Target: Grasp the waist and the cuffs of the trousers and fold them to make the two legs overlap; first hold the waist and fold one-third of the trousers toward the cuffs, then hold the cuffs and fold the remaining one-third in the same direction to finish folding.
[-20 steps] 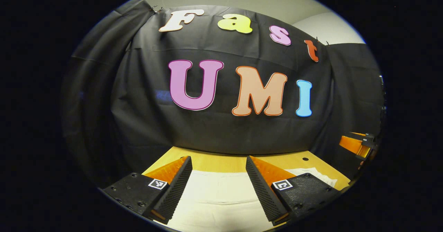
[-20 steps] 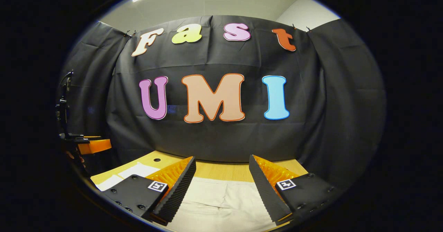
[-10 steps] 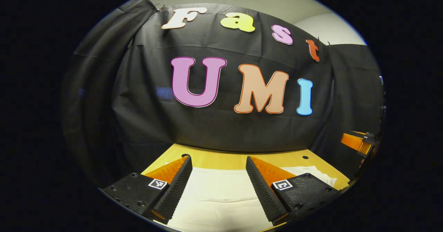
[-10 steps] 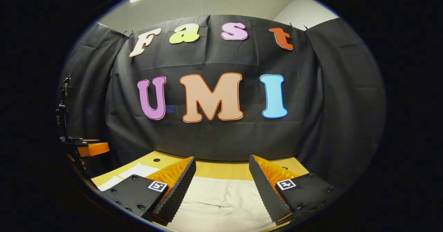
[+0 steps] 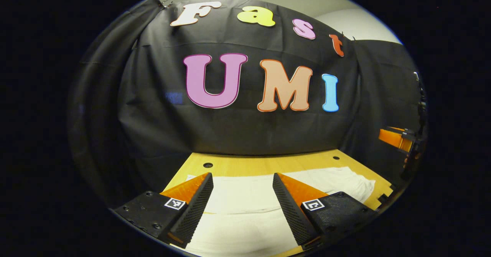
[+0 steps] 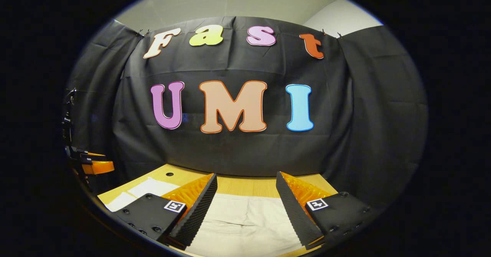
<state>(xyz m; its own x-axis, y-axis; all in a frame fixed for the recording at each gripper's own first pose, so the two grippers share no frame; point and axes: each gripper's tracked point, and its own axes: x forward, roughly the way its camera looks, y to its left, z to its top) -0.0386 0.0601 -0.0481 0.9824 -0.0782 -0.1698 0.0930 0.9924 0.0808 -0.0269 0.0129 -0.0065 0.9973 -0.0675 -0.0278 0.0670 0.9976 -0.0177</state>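
Cream-white trousers [image 5: 245, 195] lie flat on the wooden table [image 5: 264, 164], stretching off to the right in the left gripper view. My left gripper [image 5: 242, 180] is open and hovers above the cloth with nothing between its fingers. In the right gripper view the trousers [image 6: 245, 218] lie below my right gripper [image 6: 246, 179], which is open too and holds nothing. The right gripper [image 5: 397, 140] shows at the far right edge of the left gripper view. The left gripper [image 6: 92, 165] shows at the far left edge of the right gripper view.
The black cloth wall [image 6: 238, 149] stands close behind the table's far edge. The tabletop has small round holes [image 5: 207, 165] near the back. A strip of bare wood [image 6: 245, 186] runs between the trousers and the wall.
The left gripper view has tilted down, so more of the table and the trousers shows. The right gripper view has barely shifted. Both grippers stay open.
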